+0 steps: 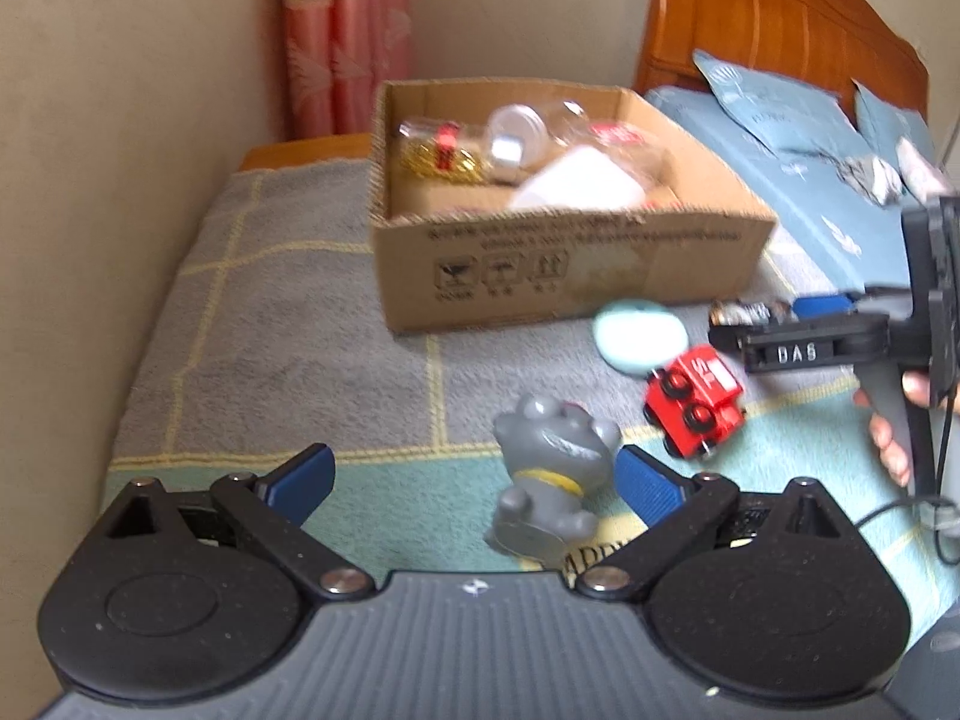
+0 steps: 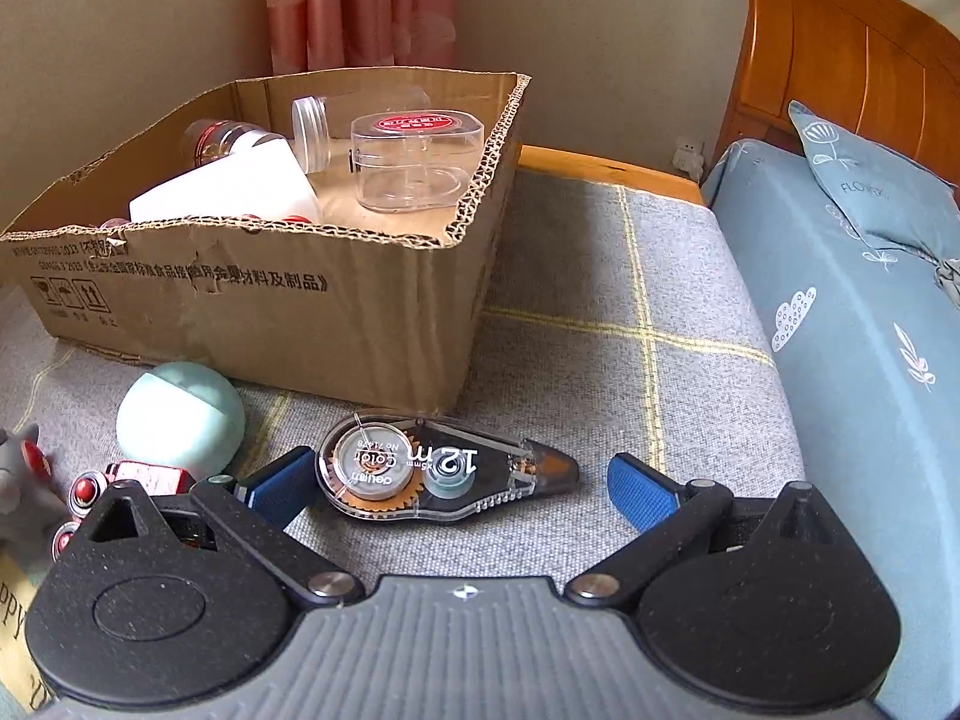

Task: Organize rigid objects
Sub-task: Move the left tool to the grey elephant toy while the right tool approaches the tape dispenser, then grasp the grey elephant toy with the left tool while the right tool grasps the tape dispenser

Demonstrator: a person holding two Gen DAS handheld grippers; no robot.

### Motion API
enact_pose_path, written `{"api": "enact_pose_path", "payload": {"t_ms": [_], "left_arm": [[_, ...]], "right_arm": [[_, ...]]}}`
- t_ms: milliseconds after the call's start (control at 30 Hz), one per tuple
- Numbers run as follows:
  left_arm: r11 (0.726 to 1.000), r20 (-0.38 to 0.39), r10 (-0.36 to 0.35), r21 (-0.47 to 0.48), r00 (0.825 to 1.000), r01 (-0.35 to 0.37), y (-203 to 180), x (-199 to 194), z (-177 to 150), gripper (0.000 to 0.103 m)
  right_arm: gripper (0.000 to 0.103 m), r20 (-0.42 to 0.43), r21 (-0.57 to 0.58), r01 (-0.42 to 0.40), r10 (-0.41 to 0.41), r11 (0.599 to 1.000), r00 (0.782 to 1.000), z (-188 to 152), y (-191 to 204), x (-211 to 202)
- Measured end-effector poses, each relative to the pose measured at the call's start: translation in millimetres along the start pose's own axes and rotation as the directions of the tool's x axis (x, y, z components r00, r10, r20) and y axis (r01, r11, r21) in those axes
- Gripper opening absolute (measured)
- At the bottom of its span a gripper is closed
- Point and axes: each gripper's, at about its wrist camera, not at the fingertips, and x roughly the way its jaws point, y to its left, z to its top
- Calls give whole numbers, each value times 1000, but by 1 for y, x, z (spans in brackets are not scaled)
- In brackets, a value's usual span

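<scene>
The correction tape [image 2: 444,468] is lying mid-frame between the right gripper's [image 2: 462,483] wide-open fingers, nothing gripped. The left gripper [image 1: 474,480] is gaping around the grey cat figurine [image 1: 552,480], with the red toy train [image 1: 696,399], mint case [image 1: 639,336] and cardboard box [image 1: 558,276] crowding behind.

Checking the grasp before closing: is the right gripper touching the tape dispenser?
Apart. In the right wrist view the right gripper is open, and blanket shows between each blue pad and the tape dispenser.

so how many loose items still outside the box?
4: grey cat figurine between left tool's fingers, red toy truck, mint round case, clear correction-tape dispenser before right tool. More may be hidden.
</scene>
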Motion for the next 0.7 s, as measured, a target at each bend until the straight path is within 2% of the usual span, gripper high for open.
{"api": "enact_pose_path", "payload": {"t_ms": [200,500,700], "left_arm": [[1000,-70,-13,13,997,14,-3,18,-12,99],[999,-104,33,-18,994,-35,20,22,-21,99],[992,-97,125,-24,987,-127,40,19,-21,99]], "right_arm": [[103,10,14,9,-9,1000,1000,-2,1,-2],[103,25,20,11,-12,1000,1000,-6,1,-3],[103,25,21,12,-13,1000,1000,-7,1,-4]]}}
